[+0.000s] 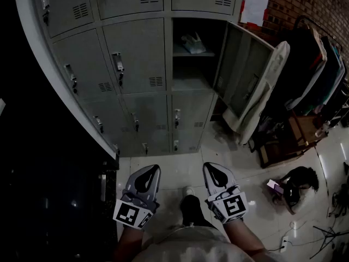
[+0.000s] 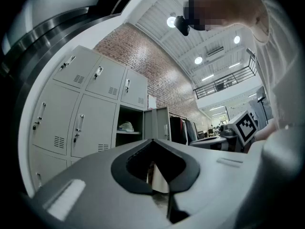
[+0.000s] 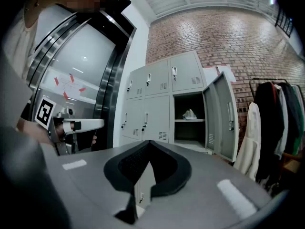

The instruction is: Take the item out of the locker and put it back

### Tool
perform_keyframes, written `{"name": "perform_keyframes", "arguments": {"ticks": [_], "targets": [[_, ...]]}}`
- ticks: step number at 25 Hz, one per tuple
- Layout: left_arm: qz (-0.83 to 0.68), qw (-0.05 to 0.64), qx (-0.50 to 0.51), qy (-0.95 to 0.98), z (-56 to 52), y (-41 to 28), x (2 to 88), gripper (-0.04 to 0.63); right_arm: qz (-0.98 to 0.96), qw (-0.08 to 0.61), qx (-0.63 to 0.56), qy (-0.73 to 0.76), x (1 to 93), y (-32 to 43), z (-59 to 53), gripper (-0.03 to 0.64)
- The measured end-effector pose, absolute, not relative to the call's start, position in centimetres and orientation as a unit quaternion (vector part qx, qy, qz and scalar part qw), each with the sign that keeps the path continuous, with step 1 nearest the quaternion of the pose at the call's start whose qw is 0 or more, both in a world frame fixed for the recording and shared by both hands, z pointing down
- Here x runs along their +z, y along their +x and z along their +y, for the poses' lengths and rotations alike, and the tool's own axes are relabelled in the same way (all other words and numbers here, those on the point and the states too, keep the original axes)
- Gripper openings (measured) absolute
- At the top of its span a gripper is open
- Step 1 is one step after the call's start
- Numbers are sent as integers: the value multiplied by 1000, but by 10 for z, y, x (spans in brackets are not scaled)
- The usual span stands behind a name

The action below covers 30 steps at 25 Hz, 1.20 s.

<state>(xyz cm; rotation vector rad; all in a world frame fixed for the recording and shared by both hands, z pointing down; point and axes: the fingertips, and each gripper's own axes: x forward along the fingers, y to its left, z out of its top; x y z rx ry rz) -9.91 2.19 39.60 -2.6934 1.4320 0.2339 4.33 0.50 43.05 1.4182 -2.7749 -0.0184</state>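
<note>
Stance before the reach: the left hand-held gripper (image 1: 148, 171) and the right hand-held gripper (image 1: 211, 167) are hovering low in front of the person, each with its jaws pressing together on nothing, both pointing toward the bank of lockers. Well apart from them, ahead and higher, the pale crumpled item (image 1: 193, 42) is lying on the upper shelf (image 1: 180, 54) of the open locker (image 1: 182, 79), its longer side seeming to run across the shelf, with the door (image 1: 240, 75) standing open to the right. The right hand-held gripper is sitting more directly below the opening, so it is probably the nearer one.
</note>
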Motion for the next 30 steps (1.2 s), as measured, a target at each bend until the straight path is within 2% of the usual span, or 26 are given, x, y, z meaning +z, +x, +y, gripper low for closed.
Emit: {"name": "perform_keyframes", "arguments": {"ticks": [16,27,28,30], "targets": [[493,74,86,-862,-215,-53,368,-21,-910,-6,-54,411,380,74,-240,-3],[467,73,67,-879,-303,-45,368,-21,-901,-3,-23,433,391,80,-317,-3],[466,74,67,-879,-309,-47,366,-21,-901,-4,-20,433,389,77,-324,4],[462,75,69,-881,-321,-54,361,-21,-900,-9,-22,435,383,69,-340,61]]}}
